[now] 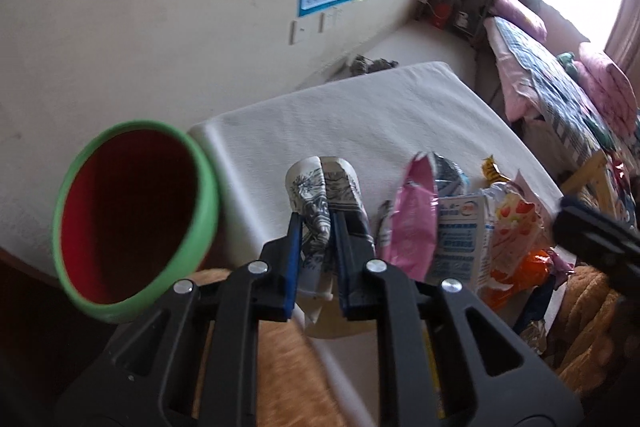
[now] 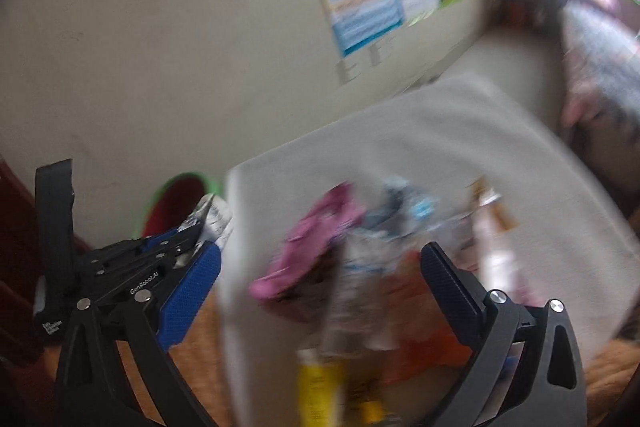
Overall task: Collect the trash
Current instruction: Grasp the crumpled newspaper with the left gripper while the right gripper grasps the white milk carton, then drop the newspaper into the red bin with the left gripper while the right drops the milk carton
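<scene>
A: What has the left gripper (image 1: 316, 227) got?

B: A crumpled wrapper (image 1: 320, 195), white with a grey-blue printed pattern. The blue pads (image 1: 294, 251) are pinched narrow on its lower half, and the top of it sticks up past the fingertips. It hangs over the near left corner of the white table (image 1: 360, 115).

A: And the bin?

B: A green bin (image 1: 208, 203) with a red inside, just left of the held wrapper and beside the table's left edge. Its mouth tips toward the camera (you can see right down into it).

A: Where is the rest of the trash?

B: Piled on the near right part of the table: a pink wrapper (image 1: 412, 219), then a white packet with blue print (image 1: 460, 231), one with strawberries on it (image 1: 516, 223), and an orange wrapper (image 1: 524, 271) at the near edge. A yellow-and-brown one (image 1: 494, 169) lies further back.

A: The right gripper (image 2: 320, 275)?

B: Its fingers (image 2: 452, 287) stand wide apart above that pile, with the pink wrapper and the packets between them. That view is badly blurred, so I cannot tell whether a pad touches anything; nothing looks pinched. A yellow item (image 2: 320, 387) shows at the near edge, too smeared to name.

A: Can it see the other gripper?

B: Yes, low at the left, its fingers shut on the crumpled wrapper in front of the bin.
</scene>
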### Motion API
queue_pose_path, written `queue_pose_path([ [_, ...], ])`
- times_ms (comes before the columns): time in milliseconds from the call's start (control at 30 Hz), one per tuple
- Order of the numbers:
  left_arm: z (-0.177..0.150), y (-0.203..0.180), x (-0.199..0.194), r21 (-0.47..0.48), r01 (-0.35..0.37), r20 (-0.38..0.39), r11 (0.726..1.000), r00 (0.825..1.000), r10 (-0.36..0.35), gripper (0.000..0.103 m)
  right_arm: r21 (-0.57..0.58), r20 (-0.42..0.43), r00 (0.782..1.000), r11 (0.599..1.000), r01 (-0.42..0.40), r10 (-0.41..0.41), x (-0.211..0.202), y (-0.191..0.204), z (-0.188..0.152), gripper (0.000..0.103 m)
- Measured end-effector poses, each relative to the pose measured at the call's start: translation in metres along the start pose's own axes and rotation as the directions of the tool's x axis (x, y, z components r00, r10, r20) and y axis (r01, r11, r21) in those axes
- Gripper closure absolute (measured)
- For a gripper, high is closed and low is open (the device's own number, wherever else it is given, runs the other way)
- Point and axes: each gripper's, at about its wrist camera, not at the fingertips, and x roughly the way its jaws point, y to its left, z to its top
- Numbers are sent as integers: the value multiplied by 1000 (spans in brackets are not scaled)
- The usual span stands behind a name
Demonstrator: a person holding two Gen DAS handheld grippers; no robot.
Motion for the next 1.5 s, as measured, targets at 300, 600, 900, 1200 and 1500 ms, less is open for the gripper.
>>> queue_pose_path([
  [300, -8, 4, -8, -1, -14, 5, 1000, 1000, 14, 88, 62, -141, 989, 996, 64, -55, 42, -27, -12, 39],
  [600, -8, -3, -3, 10, -8, 0, 1000, 1000, 8, 88, 117, -217, 976, 993, 35, -9, 77, -41, -21, 30],
  [900, -4, 10, -8, -25, -35, 23, 999, 999, 36, 88, 172, -126, 991, 985, -20, 42, 49, -46, -15, 61],
  [1200, 3, 68, -22, -113, -124, 63, 986, 989, 132, 88, 34, 7, 989, 989, -145, 145, 10, 21, 31, 65],
  [1500, -13, 145, -6, -221, -251, -14, 942, 967, 254, 88, -125, -125, 964, 960, -249, 234, 101, 129, 63, 65],
])
